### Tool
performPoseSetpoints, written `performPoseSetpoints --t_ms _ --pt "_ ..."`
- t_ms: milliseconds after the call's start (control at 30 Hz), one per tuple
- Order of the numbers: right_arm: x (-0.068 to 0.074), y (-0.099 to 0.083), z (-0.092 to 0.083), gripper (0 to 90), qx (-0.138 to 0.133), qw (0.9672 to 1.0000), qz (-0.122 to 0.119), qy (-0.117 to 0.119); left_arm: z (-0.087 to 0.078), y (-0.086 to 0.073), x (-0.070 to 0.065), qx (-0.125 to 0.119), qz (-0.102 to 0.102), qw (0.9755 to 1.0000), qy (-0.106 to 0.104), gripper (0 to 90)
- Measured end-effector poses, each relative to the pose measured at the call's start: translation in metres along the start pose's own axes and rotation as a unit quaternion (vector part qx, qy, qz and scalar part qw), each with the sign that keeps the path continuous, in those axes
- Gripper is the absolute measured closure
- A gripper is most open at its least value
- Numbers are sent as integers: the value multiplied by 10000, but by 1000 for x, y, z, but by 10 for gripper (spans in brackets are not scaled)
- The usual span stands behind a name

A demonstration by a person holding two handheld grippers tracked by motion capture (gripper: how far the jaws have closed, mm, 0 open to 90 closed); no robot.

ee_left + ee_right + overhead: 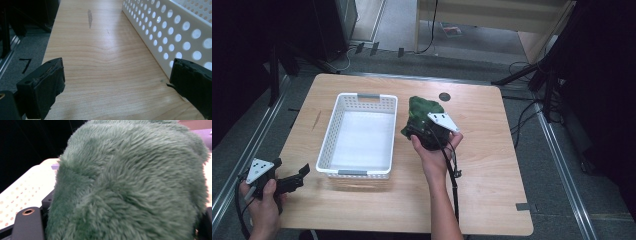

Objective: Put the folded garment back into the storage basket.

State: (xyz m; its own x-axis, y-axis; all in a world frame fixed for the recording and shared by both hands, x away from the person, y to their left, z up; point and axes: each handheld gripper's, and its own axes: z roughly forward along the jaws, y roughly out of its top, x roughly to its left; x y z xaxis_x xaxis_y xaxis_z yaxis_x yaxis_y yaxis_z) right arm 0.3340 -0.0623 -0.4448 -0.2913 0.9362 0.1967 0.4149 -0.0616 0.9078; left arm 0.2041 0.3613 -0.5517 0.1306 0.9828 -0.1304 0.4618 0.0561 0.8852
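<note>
The tabletop (492, 170) is light wood with rounded corners and a visible grain; it carries a dark elongated mark near its left edge, a small dark round disc (444, 96) set near its far edge, and a grey tab at its near right edge. A white perforated basket (328, 135) rests directly on its left half, long side running front to back, its interior bare.

Black tongs (292, 179) w/ grey 3-cornered plates, black cables; bare forearms, no sleeves.
</note>
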Motion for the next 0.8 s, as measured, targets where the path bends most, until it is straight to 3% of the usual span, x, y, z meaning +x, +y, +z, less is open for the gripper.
performPoseSetpoints --t_ms 800 --pt "61 10 20 189 103 9989 -107 449 0 0 0 -7 -6 10000 -5 7"
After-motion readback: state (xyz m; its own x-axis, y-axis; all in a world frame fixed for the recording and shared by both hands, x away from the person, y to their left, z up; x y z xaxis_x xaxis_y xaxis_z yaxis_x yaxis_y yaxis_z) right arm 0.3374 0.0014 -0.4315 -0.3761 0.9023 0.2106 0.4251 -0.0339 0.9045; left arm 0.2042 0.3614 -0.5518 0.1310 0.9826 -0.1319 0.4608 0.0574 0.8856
